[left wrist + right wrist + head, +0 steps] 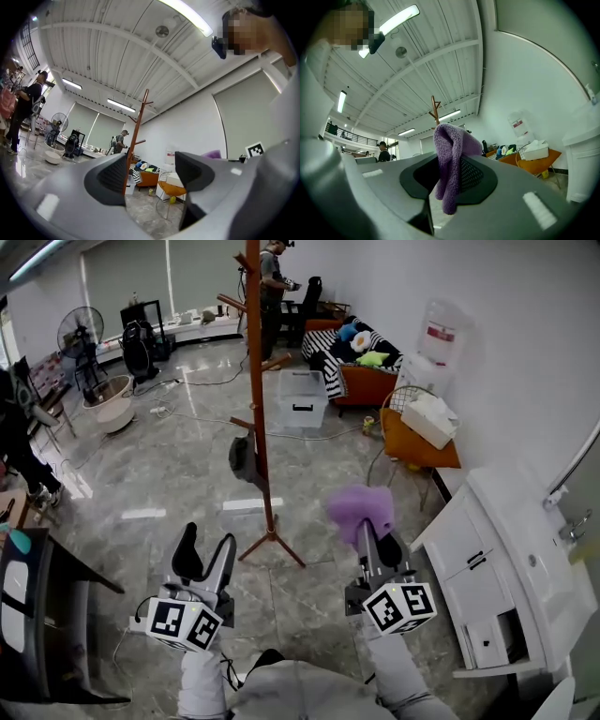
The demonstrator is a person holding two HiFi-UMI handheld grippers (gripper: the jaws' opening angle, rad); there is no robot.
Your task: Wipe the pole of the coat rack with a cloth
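Observation:
A tall brown wooden coat rack (pixel 256 399) stands on the marble floor ahead, its pole rising from spread feet. Its top pegs (pixel 435 108) show in the right gripper view, and the pole (pixel 136 140) shows between the left jaws. My right gripper (pixel 373 538) is shut on a purple cloth (pixel 361 508), folded and sticking out above the jaws (pixel 451 164), to the right of the pole and short of it. My left gripper (pixel 206 557) is open and empty, low and left of the rack's feet.
A white cabinet with a sink (pixel 506 559) lines the right wall. Behind the rack are a clear plastic bin (pixel 302 399), an orange table (pixel 419 442) and a sofa (pixel 352 357). A person (pixel 272 287) stands at the back. A dark desk edge (pixel 37 615) is at my left.

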